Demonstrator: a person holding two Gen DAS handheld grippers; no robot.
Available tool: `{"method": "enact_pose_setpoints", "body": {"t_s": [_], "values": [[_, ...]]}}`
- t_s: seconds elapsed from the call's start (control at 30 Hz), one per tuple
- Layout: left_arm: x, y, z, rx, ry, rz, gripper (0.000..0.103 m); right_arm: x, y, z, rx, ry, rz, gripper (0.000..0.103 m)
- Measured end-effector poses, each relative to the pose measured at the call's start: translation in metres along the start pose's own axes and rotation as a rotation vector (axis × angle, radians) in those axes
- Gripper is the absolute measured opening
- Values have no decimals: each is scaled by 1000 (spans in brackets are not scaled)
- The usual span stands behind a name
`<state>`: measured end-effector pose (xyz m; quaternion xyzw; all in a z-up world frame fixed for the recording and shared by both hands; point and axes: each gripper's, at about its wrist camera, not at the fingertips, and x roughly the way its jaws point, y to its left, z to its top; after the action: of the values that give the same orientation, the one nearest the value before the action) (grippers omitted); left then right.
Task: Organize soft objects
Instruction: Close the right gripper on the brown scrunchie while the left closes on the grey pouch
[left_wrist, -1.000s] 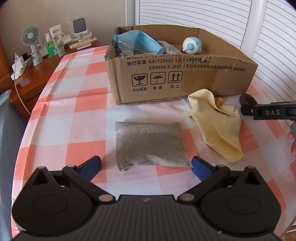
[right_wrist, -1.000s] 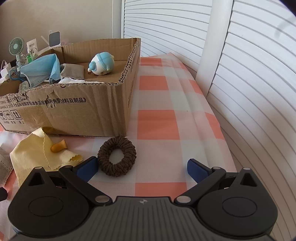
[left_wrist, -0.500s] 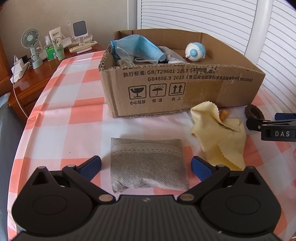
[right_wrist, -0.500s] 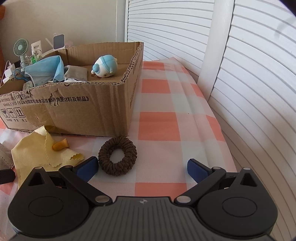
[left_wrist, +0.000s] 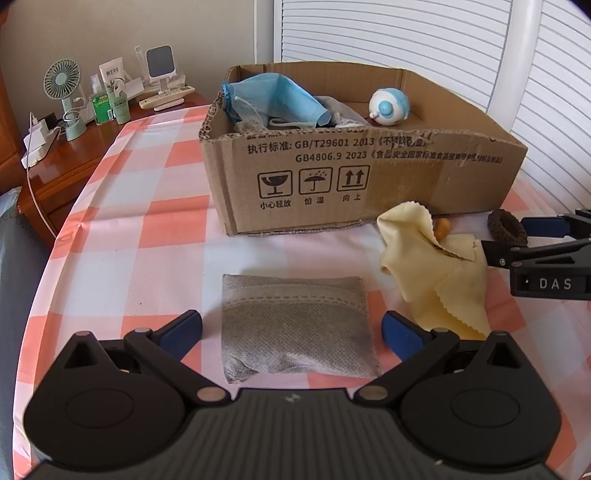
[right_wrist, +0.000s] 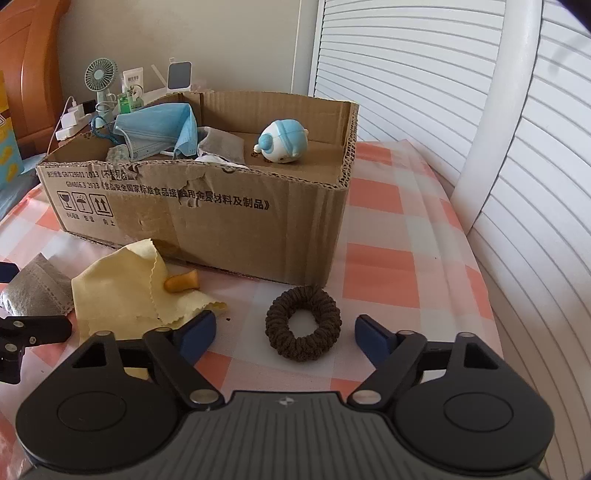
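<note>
Both grippers are gaping empty — left gripper straddling the grey pouch at lower centre, right gripper framing the brown scrunchie. Closing carelessly, I am risking pinching the tablecloth too.

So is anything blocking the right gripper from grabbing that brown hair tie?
Nothing visible. The hair tie lies flat on the tablecloth between the right gripper's open fingers, apart from the yellow cloth.

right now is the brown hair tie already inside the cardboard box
No, the brown hair tie lies on the checked tablecloth outside the cardboard box, between the open right gripper's fingers.
</note>
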<state>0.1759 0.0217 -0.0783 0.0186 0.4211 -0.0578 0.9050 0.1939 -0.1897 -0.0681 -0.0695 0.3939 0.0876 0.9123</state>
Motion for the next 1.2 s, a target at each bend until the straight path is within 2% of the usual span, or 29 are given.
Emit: {"method": "enact_pose_setpoints", "body": {"t_s": [0.1,0.17,0.23,0.33,0.4,0.47,0.63,1.0,1.2], "values": [[0,1,0,3,-2,-2,102,-2,-1,1,4,-2,-10,69],[0,2,1,2,-2,-2,102,-3,-4,1,9,-2,-25,58],[0,3,1,0,-4,2,99,-3,-5,2,8,0,-32,54],[-2,4,2,-9,-8,9,90,-3,-5,1,3,-6,-36,53],[-3,4,3,-10,-13,9,80,-3,-4,0,-1,-12,-42,48],[-4,4,5,-11,-13,11,76,-4,-5,0,1,-11,-41,47],[-5,3,5,-14,-15,15,75,-4,-5,-1,-2,-14,-41,47],[-11,4,5,-4,-20,6,57,-14,-6,-2,11,-15,-41,40],[-17,6,4,0,-25,-17,53,-27,-5,-3,15,-32,-39,40]]}}
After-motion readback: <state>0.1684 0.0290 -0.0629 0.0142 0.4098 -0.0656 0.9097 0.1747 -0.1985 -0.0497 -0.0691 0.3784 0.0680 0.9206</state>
